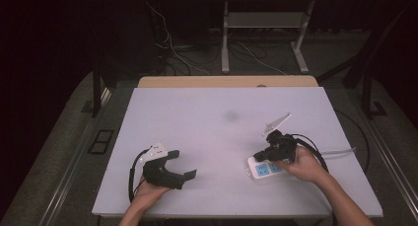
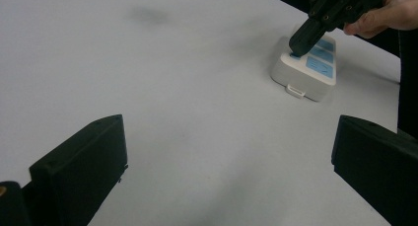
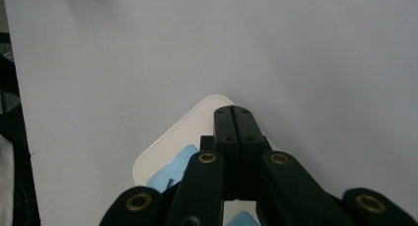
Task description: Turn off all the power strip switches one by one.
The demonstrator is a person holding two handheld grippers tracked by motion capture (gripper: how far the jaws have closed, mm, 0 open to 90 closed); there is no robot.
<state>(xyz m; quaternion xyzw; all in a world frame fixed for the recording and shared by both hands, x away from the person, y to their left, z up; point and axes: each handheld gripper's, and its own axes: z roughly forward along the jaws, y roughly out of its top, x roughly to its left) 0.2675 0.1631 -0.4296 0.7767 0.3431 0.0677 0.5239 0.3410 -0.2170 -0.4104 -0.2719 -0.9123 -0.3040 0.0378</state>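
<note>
Table (image 1: pixel 217 112) covered in a pale grey-white sheet fills the middle of the high view, with a faint dark smudge (image 1: pixel 231 116) near its centre. A white power strip (image 1: pixel 264 169) with light blue socket faces lies flat at about four o'clock on the sheet, well in from the edges. The right gripper (image 1: pixel 260 156) comes in from about five o'clock, held in the person's right hand (image 1: pixel 304 166), and its jaws are pressed together with nothing between them. In the right gripper view the closed tips (image 3: pixel 234 118) sit over the end of the power strip (image 3: pixel 172 147), above its white casing just beyond a blue socket face. From the left gripper view the same black tip (image 2: pixel 300 44) meets the top of the strip (image 2: pixel 305 70) at a blue panel; whether it presses down or merely touches cannot be told. The left gripper (image 1: pixel 181 163) rests at about seven o'clock on the sheet, in the left hand (image 1: pixel 148 194), well apart from the strip. Its jaws are spread wide and hold nothing, with bare sheet between them.
</note>
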